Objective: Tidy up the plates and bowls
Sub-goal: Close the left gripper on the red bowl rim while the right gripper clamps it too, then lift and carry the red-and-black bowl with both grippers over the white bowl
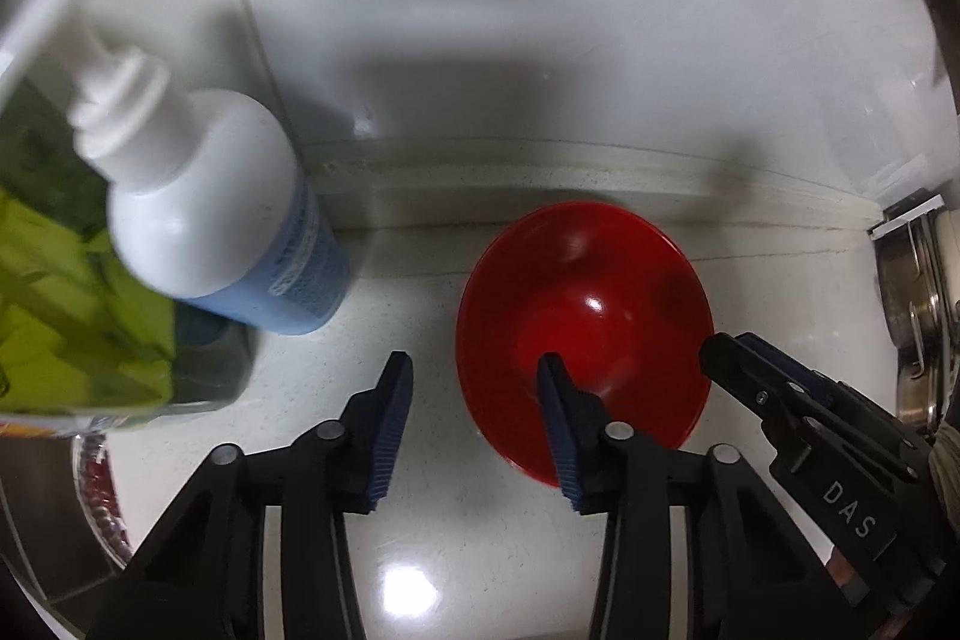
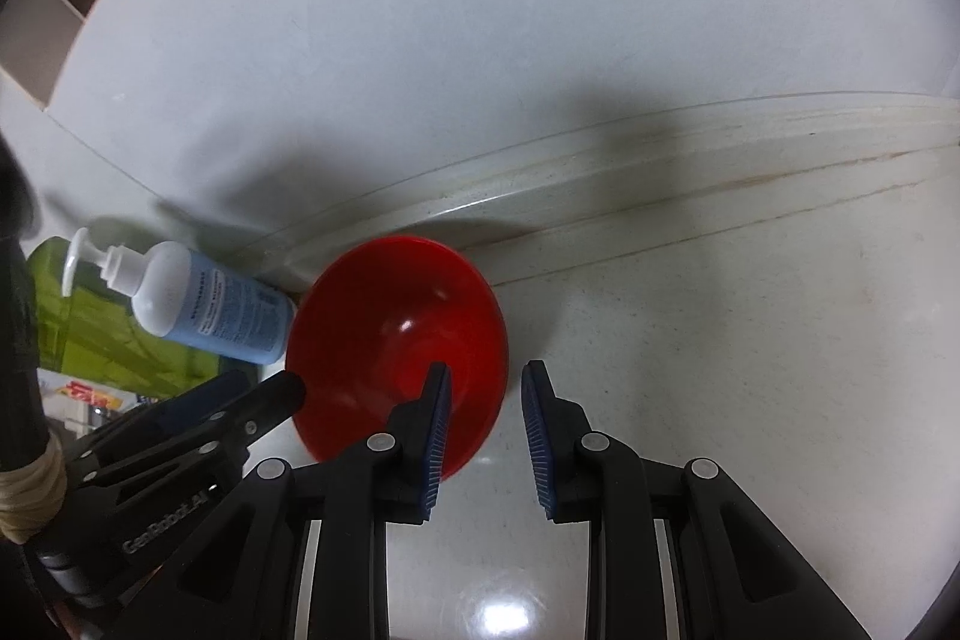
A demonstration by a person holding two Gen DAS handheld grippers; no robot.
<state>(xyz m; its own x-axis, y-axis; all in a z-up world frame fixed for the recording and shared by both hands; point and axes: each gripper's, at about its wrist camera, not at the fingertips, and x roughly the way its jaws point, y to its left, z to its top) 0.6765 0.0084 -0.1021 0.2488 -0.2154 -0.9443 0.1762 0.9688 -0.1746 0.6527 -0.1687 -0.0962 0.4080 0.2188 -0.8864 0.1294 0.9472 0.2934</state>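
A red bowl (image 1: 600, 292) (image 2: 396, 304) stands upright on the white counter (image 1: 432, 520), close to the back wall. My left gripper (image 1: 474, 359) points down over the bowl's left rim, with one finger inside the bowl and the other outside over the counter. The pads stand apart from the rim, so it is open. My right gripper (image 2: 487, 367) straddles the bowl's right rim the same way. Its left pad is over the bowl's inside, its right pad over the counter, and a gap shows between them. Each gripper shows in the other's view, the right gripper (image 1: 729, 349) and the left gripper (image 2: 288, 388), at opposite rims.
A white and blue pump bottle (image 1: 228, 220) (image 2: 204, 304) stands left of the bowl, beside a green container (image 1: 54, 292) (image 2: 78, 316). The white wall (image 1: 540, 10) rises just behind. Metal pots (image 1: 918, 316) stand at the right edge. A metal rim (image 1: 102, 490) shows at lower left.
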